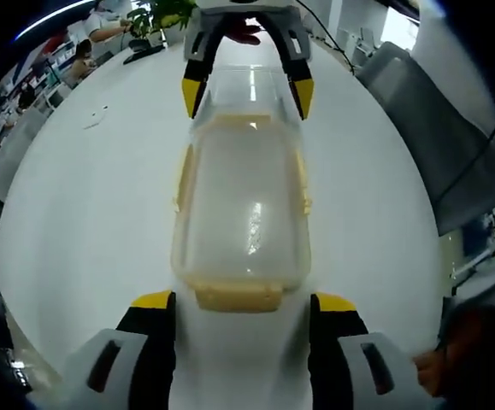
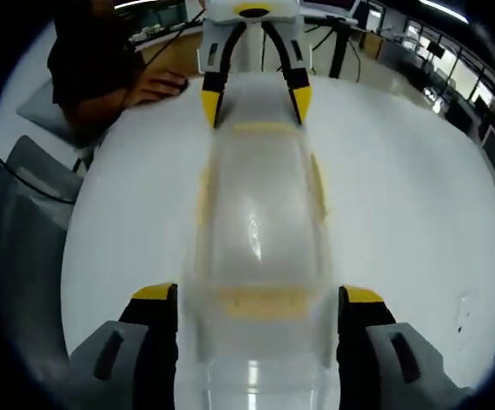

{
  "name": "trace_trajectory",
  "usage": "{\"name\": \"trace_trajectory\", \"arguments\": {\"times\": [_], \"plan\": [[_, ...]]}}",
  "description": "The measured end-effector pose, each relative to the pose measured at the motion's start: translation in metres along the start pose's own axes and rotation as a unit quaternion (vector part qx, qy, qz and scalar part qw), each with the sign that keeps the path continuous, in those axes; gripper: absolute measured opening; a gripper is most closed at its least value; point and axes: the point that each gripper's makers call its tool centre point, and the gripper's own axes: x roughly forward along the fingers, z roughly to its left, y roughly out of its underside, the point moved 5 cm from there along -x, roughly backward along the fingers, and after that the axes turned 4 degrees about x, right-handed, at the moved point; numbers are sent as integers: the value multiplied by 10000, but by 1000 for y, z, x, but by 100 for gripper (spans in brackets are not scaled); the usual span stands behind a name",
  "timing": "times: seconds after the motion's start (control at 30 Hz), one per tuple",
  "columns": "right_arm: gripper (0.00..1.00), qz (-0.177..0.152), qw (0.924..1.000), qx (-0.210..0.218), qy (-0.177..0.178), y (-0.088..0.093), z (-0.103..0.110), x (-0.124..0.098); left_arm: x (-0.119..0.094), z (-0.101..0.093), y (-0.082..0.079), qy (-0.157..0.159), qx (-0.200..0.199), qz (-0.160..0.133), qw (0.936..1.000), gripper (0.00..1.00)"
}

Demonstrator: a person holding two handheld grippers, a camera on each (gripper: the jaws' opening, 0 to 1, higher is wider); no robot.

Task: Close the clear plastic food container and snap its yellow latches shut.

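The clear food container (image 1: 243,205) lies mid-table (image 1: 85,222), lid on, yellow latches (image 1: 238,297) seemingly unsnapped. Left claw (image 1: 243,307) and right claw (image 2: 260,299) gape wide at opposite ends, holding nothing. Uneven pressing could skid it across the slick table.

Container (image 1: 245,213): clear plastic, lid on, yellow latches (image 1: 238,297) at ends and sides, flat between my grippers.

A white counter (image 1: 76,222) carries the scene; a green plant (image 1: 163,13) stands at its far edge; grey chairs (image 2: 25,213) sit beside it; a person's hand (image 2: 157,85) rests on the counter.
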Motion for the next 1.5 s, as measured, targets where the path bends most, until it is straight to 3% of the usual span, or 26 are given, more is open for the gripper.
{"name": "trace_trajectory", "arguments": {"times": [0.53,1.5], "plan": [[63,302,9995,-35,47,7,-6,8,8,5,13,82,-33,62,9999,56],[46,320,9994,-129,28,8,-12,8,15,5,3,45,-19,-95,9999,43]]}}
